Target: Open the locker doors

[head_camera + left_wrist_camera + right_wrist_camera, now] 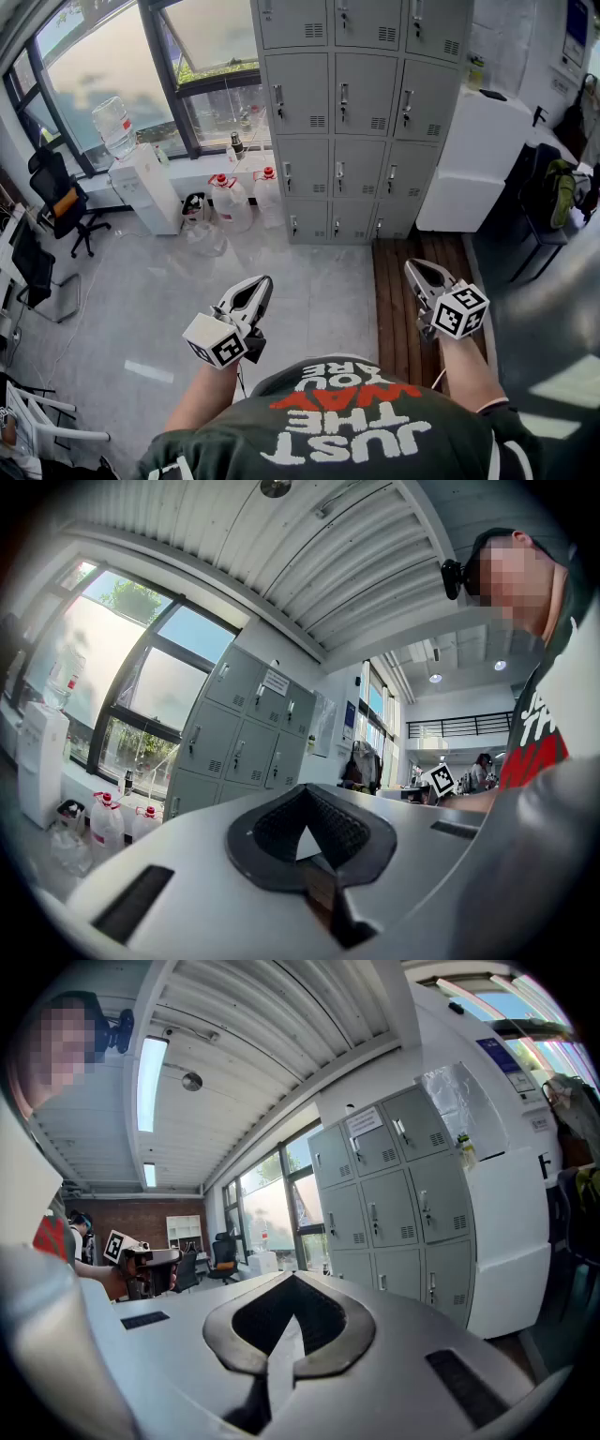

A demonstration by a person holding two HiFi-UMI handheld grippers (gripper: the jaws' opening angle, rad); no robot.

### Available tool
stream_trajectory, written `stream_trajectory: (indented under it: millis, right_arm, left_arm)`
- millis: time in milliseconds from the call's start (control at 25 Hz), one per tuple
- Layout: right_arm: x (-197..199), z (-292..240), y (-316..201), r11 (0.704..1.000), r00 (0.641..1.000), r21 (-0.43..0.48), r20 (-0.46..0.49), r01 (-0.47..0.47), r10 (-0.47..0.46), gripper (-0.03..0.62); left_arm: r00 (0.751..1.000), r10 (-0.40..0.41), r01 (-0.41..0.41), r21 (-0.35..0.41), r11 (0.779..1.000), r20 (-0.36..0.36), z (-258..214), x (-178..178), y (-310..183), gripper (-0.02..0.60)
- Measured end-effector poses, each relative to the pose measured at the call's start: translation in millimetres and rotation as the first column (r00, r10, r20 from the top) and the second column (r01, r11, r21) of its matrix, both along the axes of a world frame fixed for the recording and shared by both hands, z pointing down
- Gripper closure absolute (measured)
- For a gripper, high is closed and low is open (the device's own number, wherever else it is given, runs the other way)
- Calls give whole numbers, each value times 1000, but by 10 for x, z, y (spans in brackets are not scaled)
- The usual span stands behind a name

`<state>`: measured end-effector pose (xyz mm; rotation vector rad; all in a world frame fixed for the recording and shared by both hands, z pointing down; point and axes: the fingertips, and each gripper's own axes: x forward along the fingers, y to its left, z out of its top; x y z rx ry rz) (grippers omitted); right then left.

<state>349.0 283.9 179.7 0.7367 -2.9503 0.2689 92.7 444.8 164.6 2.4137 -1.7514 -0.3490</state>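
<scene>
Finding one: your left claw (262, 285) is closed tip to tip with nothing between the jaws, and your right claw (415, 268) is shut and empty as well. Both are held low in front of your chest, pointing toward 12 o'clock.

Finding two: the lockers (361, 94) stand at 12 o'clock, well apart from both claws. Every door in view is shut and no handle (343, 94) has been touched, so the task looks not yet begun.

Risks, in my judgement:
- Reaching a handle with the jaws closed would only knock against it. Open the claw before you arrive.
- The handles are small, upright and sit at the left edge of each door. A grip taken off-centre is likely to slide off as you pull.
- The doors appear to hinge on the right. The right-hand column sits just beside the white cabinet (469, 159) at 1 o'clock, so a door flung wide there could strike it.
- Whether any door is locked cannot be told. A hard tug on a locked one could wrench the claw loose.
- The water bottles (230, 202) stand on the floor at 11 o'clock, near the foot of the left column. Stepping in for the bottom row could tip them
</scene>
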Motion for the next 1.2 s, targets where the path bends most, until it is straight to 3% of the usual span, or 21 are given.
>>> stream_trajectory:
  millis: [480, 760, 960, 1200]
  right_arm:
    - [76, -20, 2, 1000, 1000, 5, 7, 12, -12, 560]
    - [133, -34, -60, 999, 998, -32, 66, 23, -21, 560]
    - [373, -2, -131, 998, 996, -42, 80, 49, -45, 559]
    - [960, -9, -332, 998, 995, -44, 94, 43, -38, 559]
  left_arm:
    - [1000, 8, -8, 1, 1000, 5, -57, 118, 18, 575]
    - [1000, 0, 0, -14, 1000, 11, -33, 194, -59, 575]
    - [1000, 9, -8, -19, 1000, 13, -23, 491, -182, 575]
    - [1000, 16, -16, -22, 1000, 15, -15, 1017, -421, 575]
